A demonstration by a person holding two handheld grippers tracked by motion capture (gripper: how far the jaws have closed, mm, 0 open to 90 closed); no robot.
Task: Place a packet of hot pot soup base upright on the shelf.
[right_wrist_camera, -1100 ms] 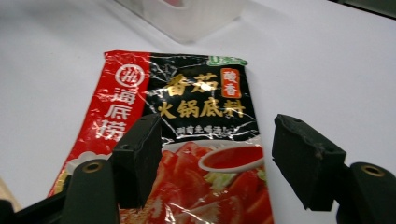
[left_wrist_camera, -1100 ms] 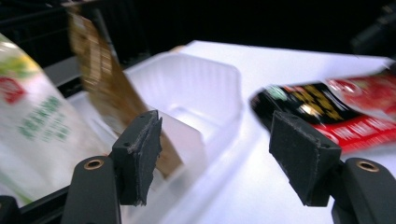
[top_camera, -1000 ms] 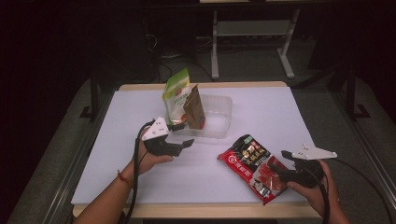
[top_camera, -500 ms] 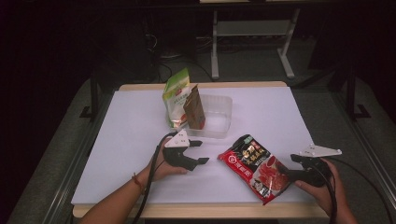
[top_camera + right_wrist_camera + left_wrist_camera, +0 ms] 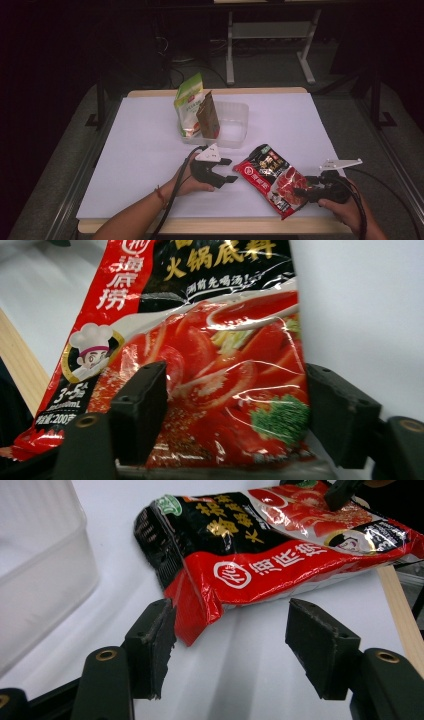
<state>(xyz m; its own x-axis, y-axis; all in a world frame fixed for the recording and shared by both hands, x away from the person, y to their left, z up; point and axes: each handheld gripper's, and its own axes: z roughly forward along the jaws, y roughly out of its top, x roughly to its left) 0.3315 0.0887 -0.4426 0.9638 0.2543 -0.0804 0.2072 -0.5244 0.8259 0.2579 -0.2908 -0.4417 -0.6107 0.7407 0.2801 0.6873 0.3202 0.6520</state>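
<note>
A red and black soup-base packet (image 5: 269,176) lies flat on the white table near the front edge. My left gripper (image 5: 231,170) stands open at the packet's left corner; in the left gripper view that red corner (image 5: 196,622) lies between the spread jaws, close to the left pad (image 5: 162,647). My right gripper (image 5: 301,192) is at the packet's right end. In the right gripper view the packet (image 5: 220,365) lies between the jaws; they have just been opening, and I see no pinch on it.
A clear plastic container (image 5: 235,125) stands at the middle back of the table (image 5: 140,150), with a green pouch (image 5: 187,102) and a brown pouch (image 5: 208,116) upright in its left side. The wooden table edge (image 5: 225,224) runs close in front of both hands.
My left gripper has moved from beside the container down and right to the packet's left corner. The right gripper has sunk a little and its jaws have widened; the packet stays in place.
</note>
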